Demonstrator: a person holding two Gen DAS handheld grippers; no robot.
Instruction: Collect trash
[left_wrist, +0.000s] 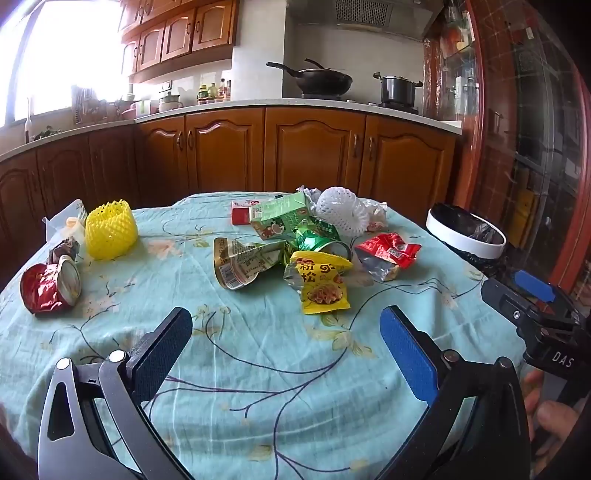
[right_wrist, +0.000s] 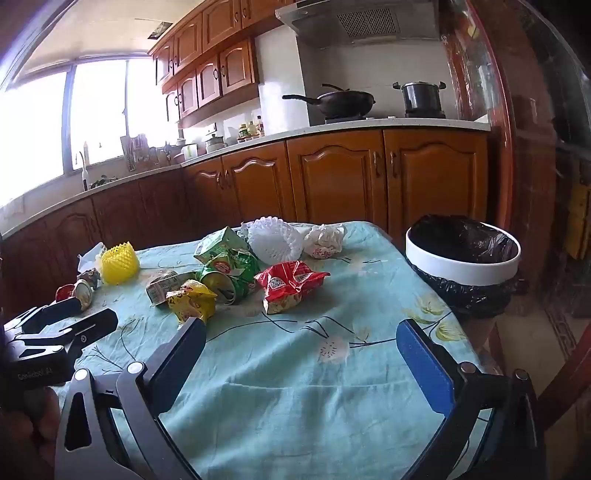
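Hovering over the floral blue tablecloth (left_wrist: 258, 369), the left gripper (left_wrist: 286, 354) and right gripper (right_wrist: 301, 363) stand wide and empty; collection is not yet begun. Crumpled wrappers, nearest a yellow snack packet (left_wrist: 323, 284), lie at twelve o'clock, the white-rimmed black-lined bin (right_wrist: 463, 258) at two o'clock. The next move calls for reaching forward and closing on one wrapper.

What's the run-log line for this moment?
phase: start | left gripper: open, empty | right gripper: open, empty | wrappers: on table | bin: right of table

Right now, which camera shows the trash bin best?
The right wrist view: the trash bin shows its whole white rim and black bag beside the table. The left wrist view shows it smaller, at the far right edge, partly behind the right tool.
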